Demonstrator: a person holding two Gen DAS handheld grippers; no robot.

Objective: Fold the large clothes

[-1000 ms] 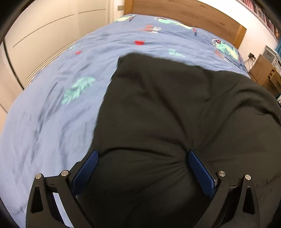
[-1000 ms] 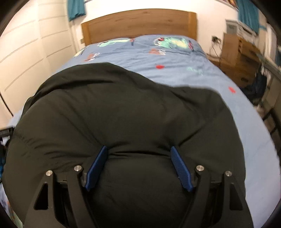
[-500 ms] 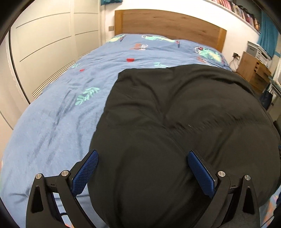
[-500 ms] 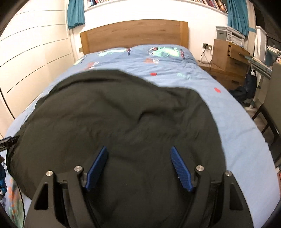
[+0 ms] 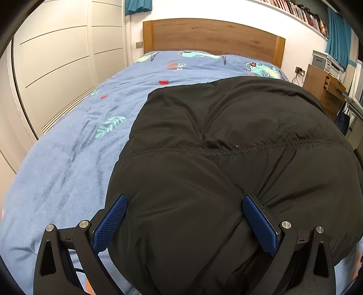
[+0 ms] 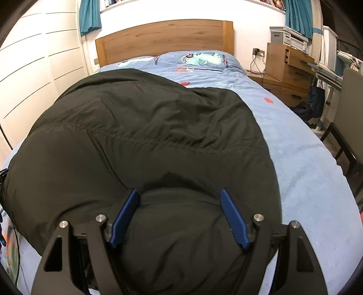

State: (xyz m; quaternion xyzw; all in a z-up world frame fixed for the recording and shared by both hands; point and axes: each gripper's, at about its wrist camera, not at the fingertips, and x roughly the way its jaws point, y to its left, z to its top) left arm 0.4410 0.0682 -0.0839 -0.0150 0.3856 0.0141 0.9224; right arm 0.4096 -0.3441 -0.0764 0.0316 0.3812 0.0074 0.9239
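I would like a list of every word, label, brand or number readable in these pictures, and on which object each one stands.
No text can be read with certainty.
Orange lettering on the blue printed bed cover: too blurred to read.
Spines of the books on the high wall shelf: too small to read.
Puffy black quilted jacket: no label or brand visible.
Left gripper and right gripper: no markings visible.

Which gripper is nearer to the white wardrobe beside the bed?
Left. The left gripper is at the black jacket's edge facing the white wardrobe; the right gripper is at the opposite edge, toward the wooden drawers.
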